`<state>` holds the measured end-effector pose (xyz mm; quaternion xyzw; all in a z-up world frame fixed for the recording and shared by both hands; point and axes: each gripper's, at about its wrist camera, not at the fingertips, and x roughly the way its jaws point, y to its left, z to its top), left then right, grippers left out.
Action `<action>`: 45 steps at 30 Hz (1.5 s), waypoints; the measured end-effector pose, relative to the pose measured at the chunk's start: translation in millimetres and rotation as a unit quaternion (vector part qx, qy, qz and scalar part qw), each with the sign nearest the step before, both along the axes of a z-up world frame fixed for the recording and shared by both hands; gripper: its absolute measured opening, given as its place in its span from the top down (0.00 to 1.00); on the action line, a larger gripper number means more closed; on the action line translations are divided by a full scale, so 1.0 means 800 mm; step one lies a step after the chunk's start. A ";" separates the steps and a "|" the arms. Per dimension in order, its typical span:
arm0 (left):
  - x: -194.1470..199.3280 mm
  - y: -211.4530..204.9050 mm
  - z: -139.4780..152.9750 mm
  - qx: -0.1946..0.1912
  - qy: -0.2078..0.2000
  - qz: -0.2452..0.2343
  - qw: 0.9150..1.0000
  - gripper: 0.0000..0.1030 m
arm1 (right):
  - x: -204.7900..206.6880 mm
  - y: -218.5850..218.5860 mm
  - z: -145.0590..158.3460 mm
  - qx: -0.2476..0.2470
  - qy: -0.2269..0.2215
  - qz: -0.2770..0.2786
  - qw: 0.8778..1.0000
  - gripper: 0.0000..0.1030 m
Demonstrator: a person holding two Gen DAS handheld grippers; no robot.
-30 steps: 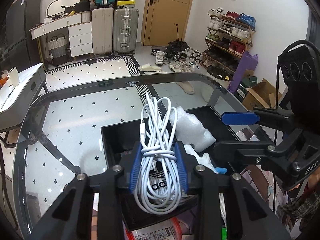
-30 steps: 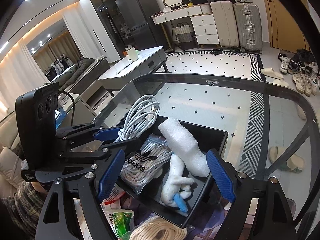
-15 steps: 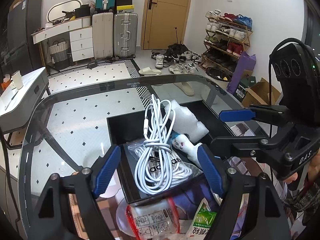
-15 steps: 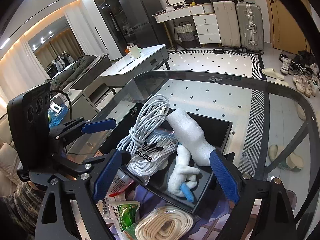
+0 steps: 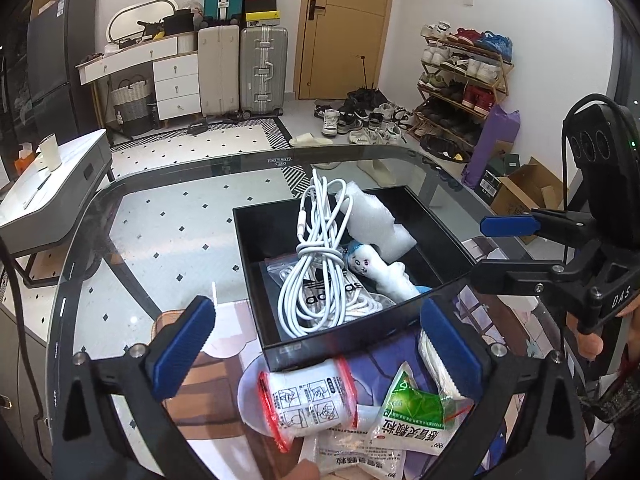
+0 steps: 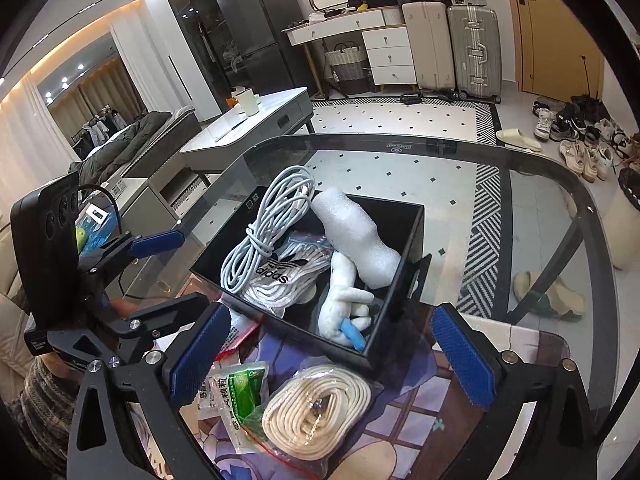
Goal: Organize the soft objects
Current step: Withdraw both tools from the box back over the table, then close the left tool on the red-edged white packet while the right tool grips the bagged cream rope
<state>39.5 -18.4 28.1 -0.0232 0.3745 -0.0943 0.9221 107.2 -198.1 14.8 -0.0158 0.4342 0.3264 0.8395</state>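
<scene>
Now, working left to right, I have my left gripper (image 5: 316, 344) with its blue fingers (image 5: 182, 346) spread wide and empty, above the near edge of the glass desk (image 5: 160, 232). Ahead of it the black box (image 5: 344, 344) holds the coiled white cable (image 5: 316, 268), lying on the Adidas bag (image 5: 332, 294), beside the white plush toy (image 5: 380, 268) and the foam wrap (image 5: 372, 220). In front of the box lie a red-zipped pouch (image 5: 308, 400) and a green sachet (image 5: 412, 408). My right gripper (image 6: 332, 348) also has its fingers (image 6: 460, 356) wide apart, holding nothing, above the bagged cream rope (image 6: 316, 412) just beside the box (image 6: 400, 280).
</scene>
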 end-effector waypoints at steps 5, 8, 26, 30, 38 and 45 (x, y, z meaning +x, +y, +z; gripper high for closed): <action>-0.010 0.001 -0.004 0.003 0.004 0.005 1.000 0.00 | -0.014 -0.012 -0.004 -0.005 0.014 -0.020 1.000 0.01; -0.014 0.001 -0.006 0.003 0.006 0.008 1.000 0.00 | -0.020 -0.016 -0.007 -0.005 0.020 -0.026 0.999 0.01; -0.030 0.003 -0.035 0.010 0.037 0.024 0.999 0.00 | -0.042 -0.015 -0.037 -0.002 0.089 -0.056 0.994 0.01; -0.032 0.005 -0.041 0.007 0.042 0.026 0.999 0.00 | -0.045 -0.011 -0.045 -0.004 0.100 -0.064 0.993 0.01; -0.030 0.007 -0.054 0.002 0.054 0.024 0.998 0.00 | -0.044 -0.004 -0.056 -0.007 0.118 -0.081 0.990 0.01; -0.026 0.012 -0.063 0.003 0.060 0.027 0.998 0.00 | -0.040 0.000 -0.067 -0.014 0.127 -0.091 0.988 0.01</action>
